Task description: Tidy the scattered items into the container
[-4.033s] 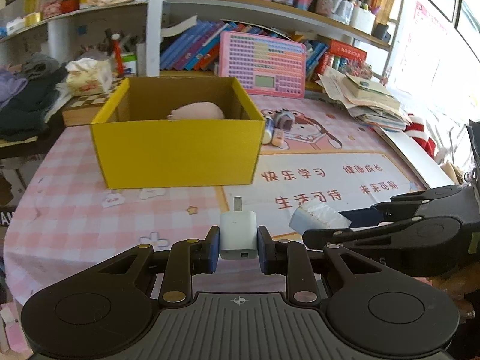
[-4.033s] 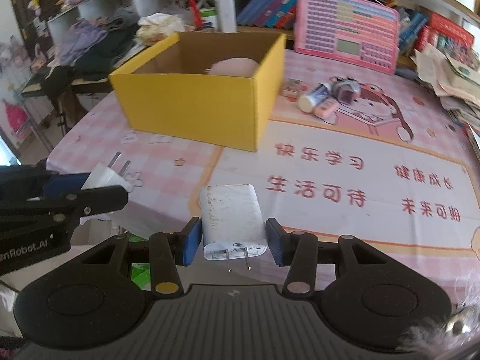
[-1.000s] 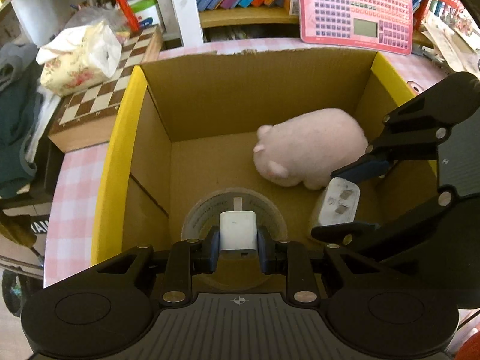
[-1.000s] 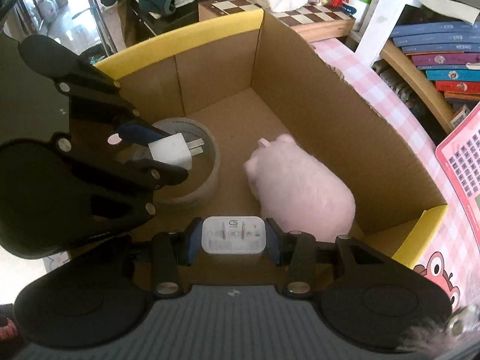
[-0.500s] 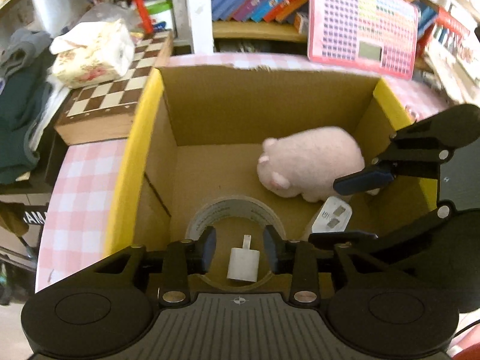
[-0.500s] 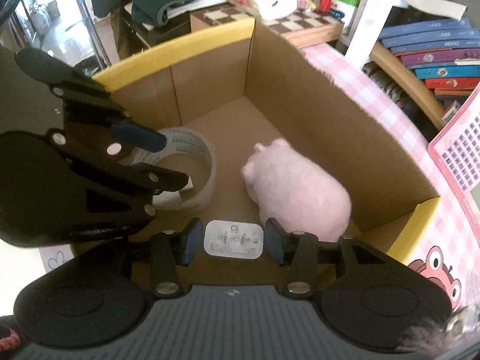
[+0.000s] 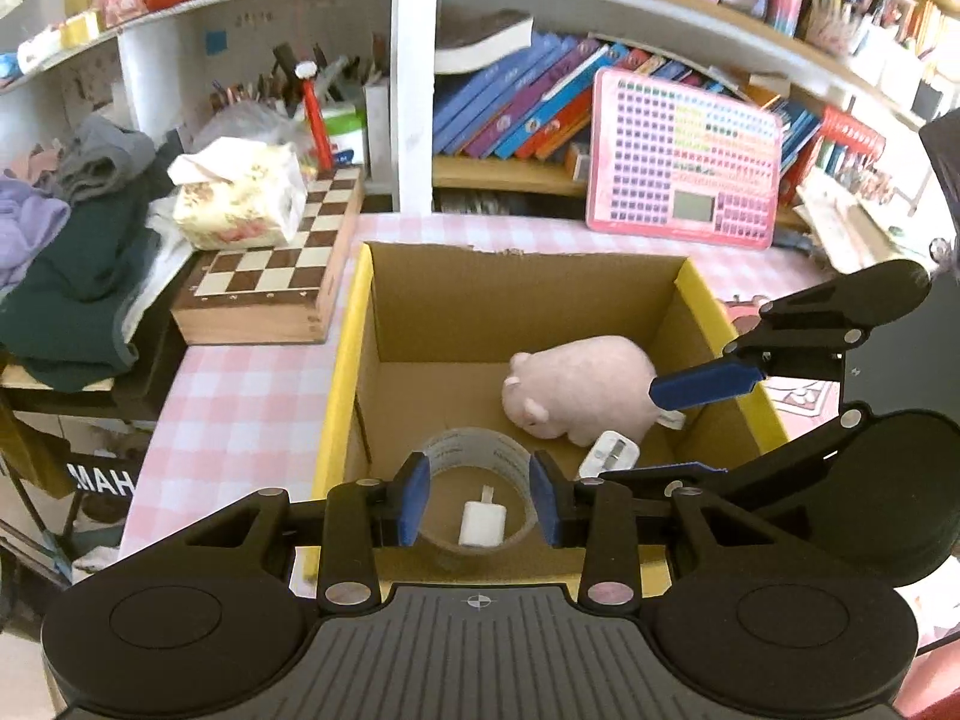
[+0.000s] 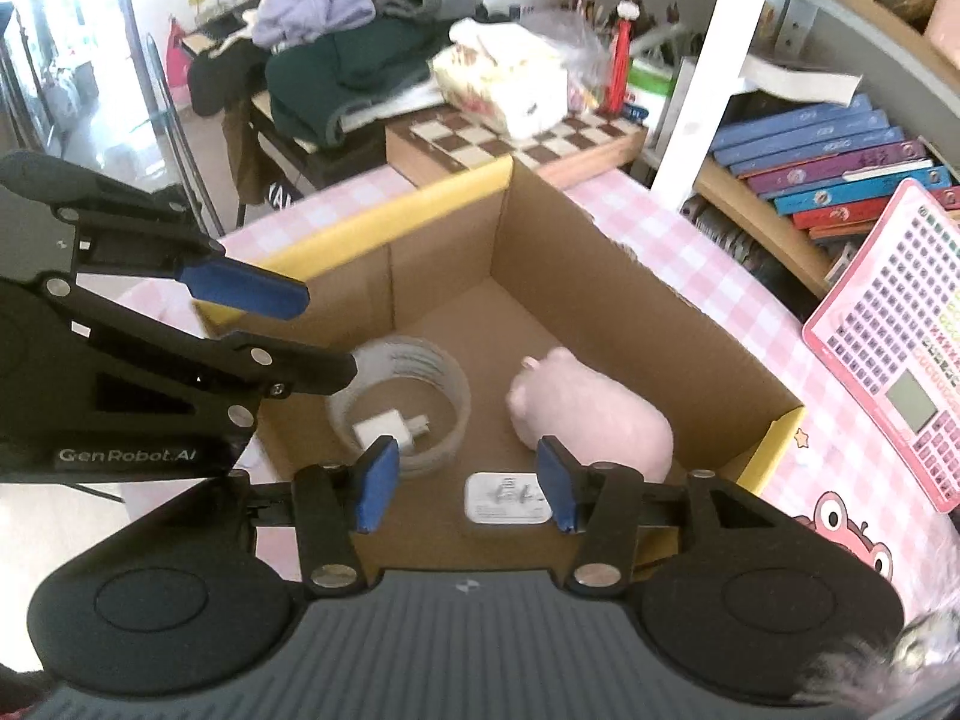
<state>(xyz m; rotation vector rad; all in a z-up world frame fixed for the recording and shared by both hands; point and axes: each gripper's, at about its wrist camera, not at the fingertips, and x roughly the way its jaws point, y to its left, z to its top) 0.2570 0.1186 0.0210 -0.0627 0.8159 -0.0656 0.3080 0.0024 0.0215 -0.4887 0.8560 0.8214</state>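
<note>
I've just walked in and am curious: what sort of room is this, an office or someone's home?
Most likely a home, perhaps a child's study corner: shelves of bright children's books, a pink toy learning tablet, a chessboard box and piled clothes surround the table.

A table [image 7: 240, 396] under a pink checked cloth stands against white shelves [image 7: 414, 90] crowded with leaning books [image 7: 516, 114], jars and pens. A chessboard box [image 7: 270, 276] sits at the table's far left, a tissue pack [image 7: 240, 198] on top of it. Piled clothes [image 8: 336, 60] cover a side stand. Daylight brightens the tiled floor [image 8: 102, 114] beyond.
</note>
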